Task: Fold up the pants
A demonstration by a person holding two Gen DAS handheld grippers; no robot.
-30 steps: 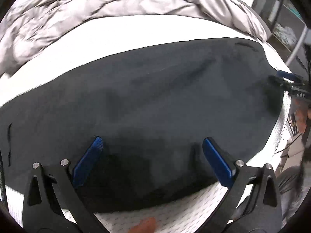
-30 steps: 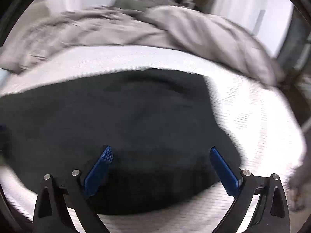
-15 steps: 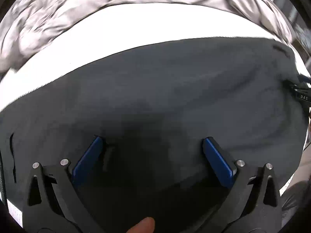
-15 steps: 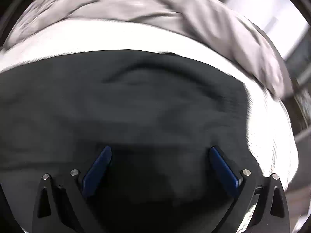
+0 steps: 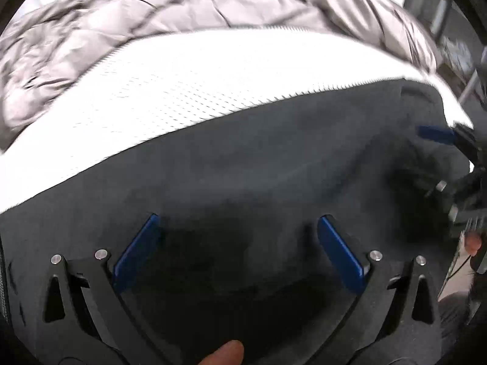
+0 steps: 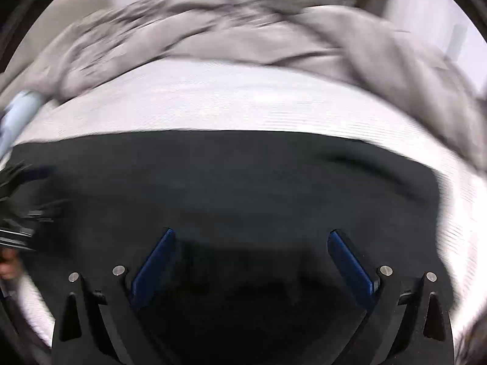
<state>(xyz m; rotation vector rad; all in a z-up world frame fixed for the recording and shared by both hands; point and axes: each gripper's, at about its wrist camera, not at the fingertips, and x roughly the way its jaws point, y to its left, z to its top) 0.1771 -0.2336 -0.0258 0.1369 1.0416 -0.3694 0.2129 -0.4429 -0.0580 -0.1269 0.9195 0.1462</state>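
Dark pants [image 5: 243, 167] lie spread flat on a white mattress [image 5: 182, 85]; they also fill the lower half of the right wrist view [image 6: 228, 182]. My left gripper [image 5: 237, 234] is open, its blue pads low over the cloth and holding nothing. My right gripper [image 6: 251, 243] is open over the pants, empty. The right gripper shows at the right edge of the left wrist view [image 5: 450, 152], by the pants' end. The left gripper shows blurred at the left edge of the right wrist view [image 6: 21, 206].
A rumpled grey duvet [image 5: 152, 18] is bunched along the far side of the mattress, also in the right wrist view [image 6: 243, 30]. A light blue item [image 6: 18, 112] lies at the far left. Shelving [image 5: 456, 45] stands beyond the bed's right side.
Both grippers have pulled back and tilted up from close over the pants; more white mattress and duvet show now. Both stay open throughout.
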